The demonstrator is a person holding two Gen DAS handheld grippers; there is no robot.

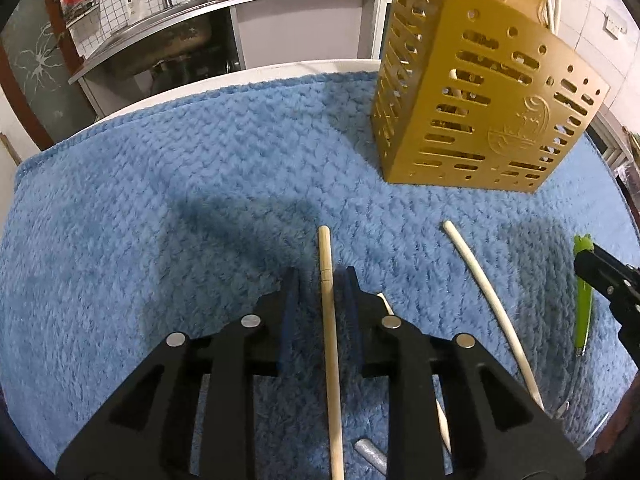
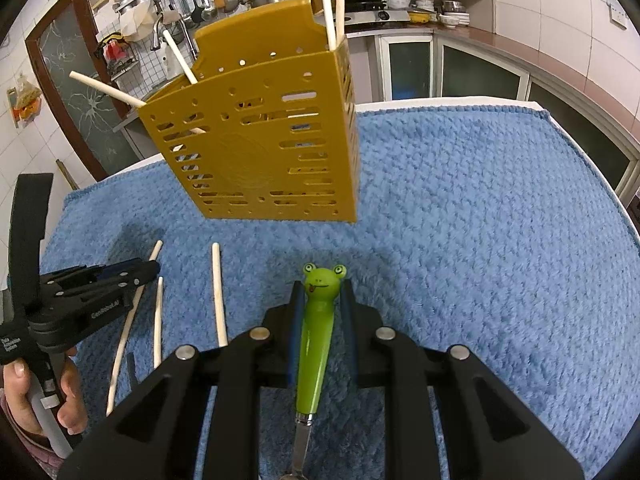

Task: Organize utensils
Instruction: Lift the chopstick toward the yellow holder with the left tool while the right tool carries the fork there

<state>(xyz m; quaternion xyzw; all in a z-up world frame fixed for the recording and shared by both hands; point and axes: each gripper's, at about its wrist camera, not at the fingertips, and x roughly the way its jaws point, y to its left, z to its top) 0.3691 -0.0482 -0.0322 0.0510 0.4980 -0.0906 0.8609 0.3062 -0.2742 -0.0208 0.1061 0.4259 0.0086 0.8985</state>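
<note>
A gold slotted utensil holder [image 1: 476,92] stands on the blue towel [image 1: 180,208], with several pale chopsticks in it [image 2: 328,4]. My left gripper [image 1: 322,280] is open, its jaws on either side of a tan chopstick [image 1: 330,344] that lies on the towel. Other pale chopsticks [image 1: 492,304] lie to its right. My right gripper [image 2: 322,294] is open around the green frog handle of a utensil [image 2: 318,336] lying on the towel; its metal end runs under the gripper. The left gripper also shows in the right wrist view [image 2: 120,276].
The holder [image 2: 260,144] stands just beyond both grippers. Loose chopsticks [image 2: 219,296] lie between the two grippers. A grey metal handle [image 1: 370,456] lies near the left gripper's base. A kitchen counter and sink [image 1: 160,40] are behind the table.
</note>
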